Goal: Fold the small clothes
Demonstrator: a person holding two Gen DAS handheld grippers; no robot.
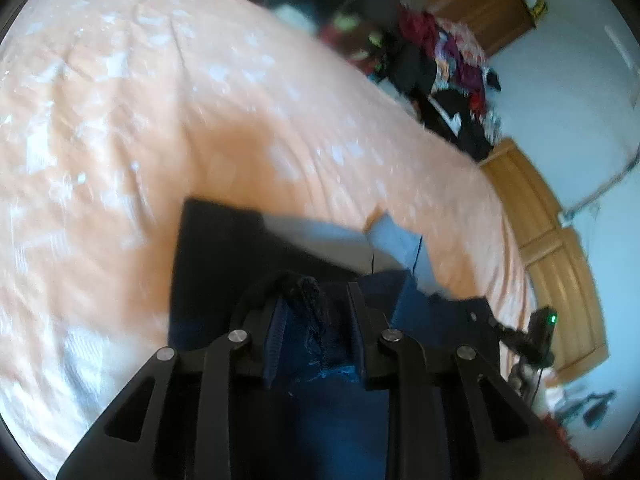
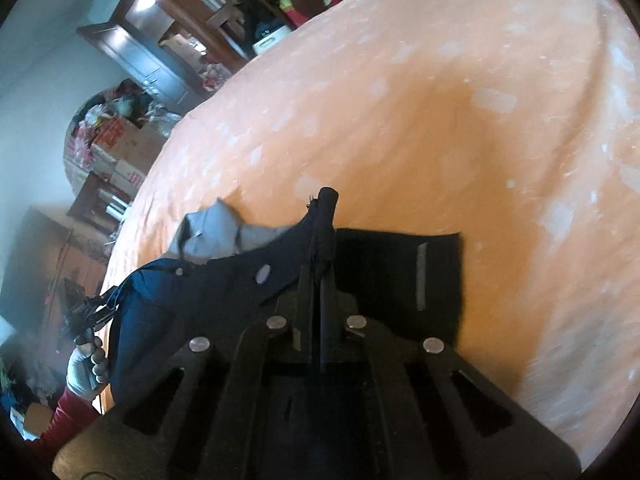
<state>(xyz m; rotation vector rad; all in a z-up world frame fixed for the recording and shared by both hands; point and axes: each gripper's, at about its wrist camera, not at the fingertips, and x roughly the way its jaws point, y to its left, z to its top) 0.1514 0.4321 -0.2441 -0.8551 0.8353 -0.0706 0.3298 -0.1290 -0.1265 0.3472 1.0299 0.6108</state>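
Note:
A dark navy garment point(image 1: 224, 264) with a pale grey lining patch point(image 1: 320, 236) hangs stretched above the orange bedspread point(image 1: 160, 120). My left gripper point(image 1: 316, 300) is shut on a bunched blue edge of it; the fabric fills the gap between the fingers. In the right wrist view the same garment point(image 2: 392, 272) spreads under my right gripper point(image 2: 322, 216), whose fingers are pressed together on a rolled dark edge. The grey patch point(image 2: 212, 232) sticks out at the left. The left gripper point(image 2: 88, 312) shows at the far left, held by a gloved hand point(image 2: 82, 372) with a red sleeve.
The bedspread point(image 2: 440, 100) fills most of both views. A pile of mixed clothes point(image 1: 440, 60) lies beyond its far edge, beside a wooden bed frame point(image 1: 560, 264). Wooden shelves point(image 2: 160, 28) and boxes point(image 2: 120, 140) stand by the wall.

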